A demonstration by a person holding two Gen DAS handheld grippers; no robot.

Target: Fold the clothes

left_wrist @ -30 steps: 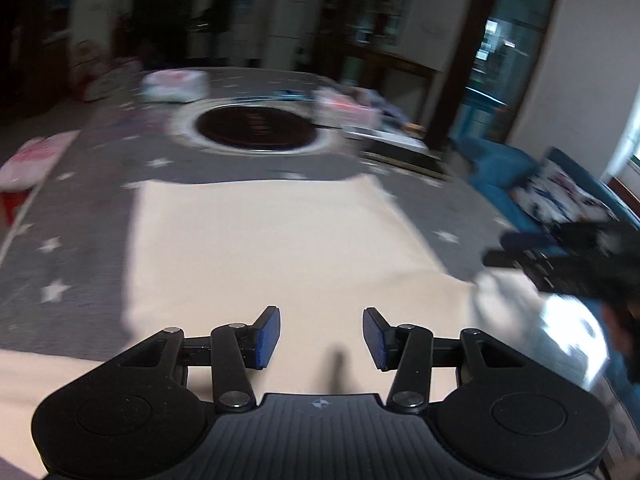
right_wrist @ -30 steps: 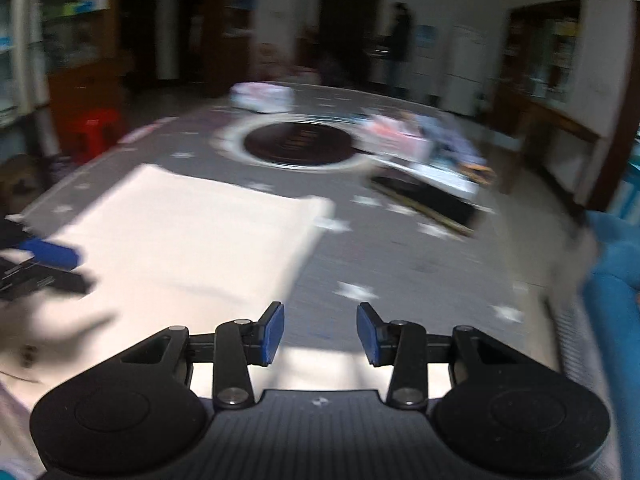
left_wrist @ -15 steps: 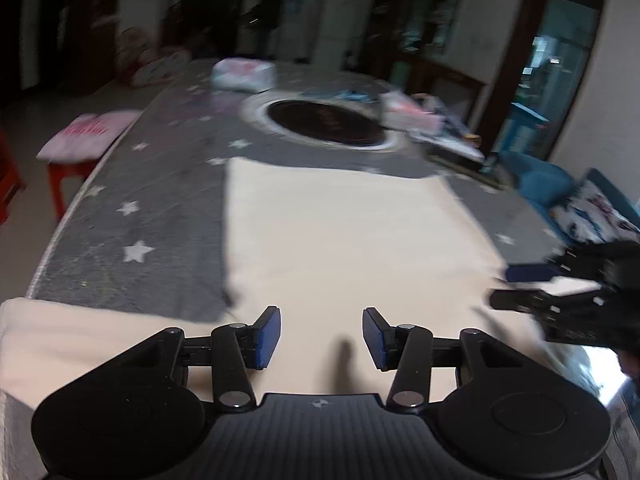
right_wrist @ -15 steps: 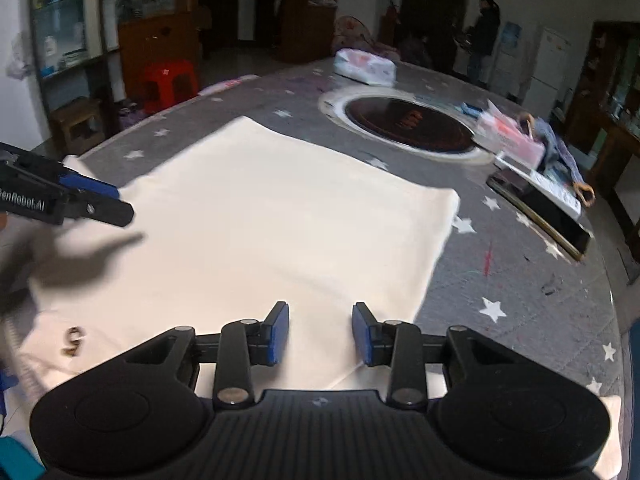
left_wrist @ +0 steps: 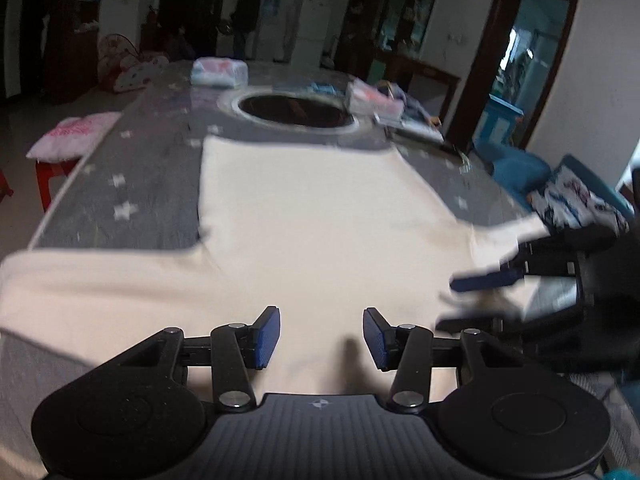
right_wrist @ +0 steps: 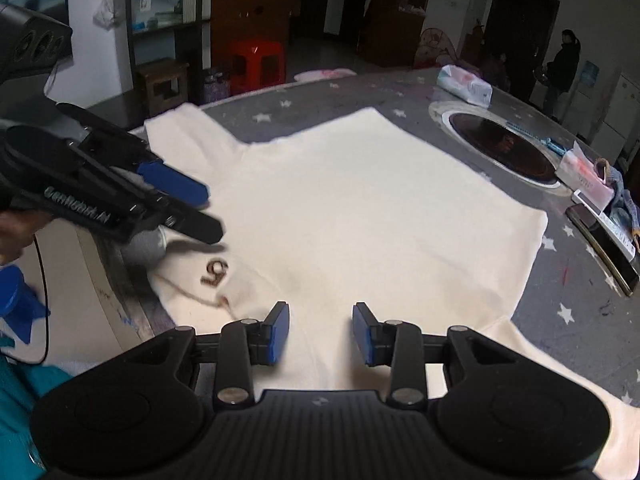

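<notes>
Because the shirt [right_wrist: 360, 208] lay spread flat on the table [right_wrist: 568, 312], collar end nearest you and hem toward the dark round inset [right_wrist: 504, 148], you had both tools low over its near edge, which reads as lining up for a first fold rather than carrying anything. Your left gripper [left_wrist: 322, 338] hung over the collar end with its jaws roughly half apart and nothing between them; the pads were not touching the cloth. Your right gripper [right_wrist: 320, 334] sat just beside the collar mark [right_wrist: 216, 272], over the shoulder on that side, its jaws a little narrower and equally empty. One sleeve [right_wrist: 180, 128] ran out toward the far left edge in the right wrist view, the other [right_wrist: 560, 364] passed under your right tool, so the shirt was laid out square and ready to be gripped at the shoulders. My judgement: no fold had been made yet.

As for containers, there were none in use. A wrapped packet [left_wrist: 218, 72] and a loose pile of small things [left_wrist: 376, 98] sat beyond the inset, well apart from the shirt; what they held I could not tell
</notes>
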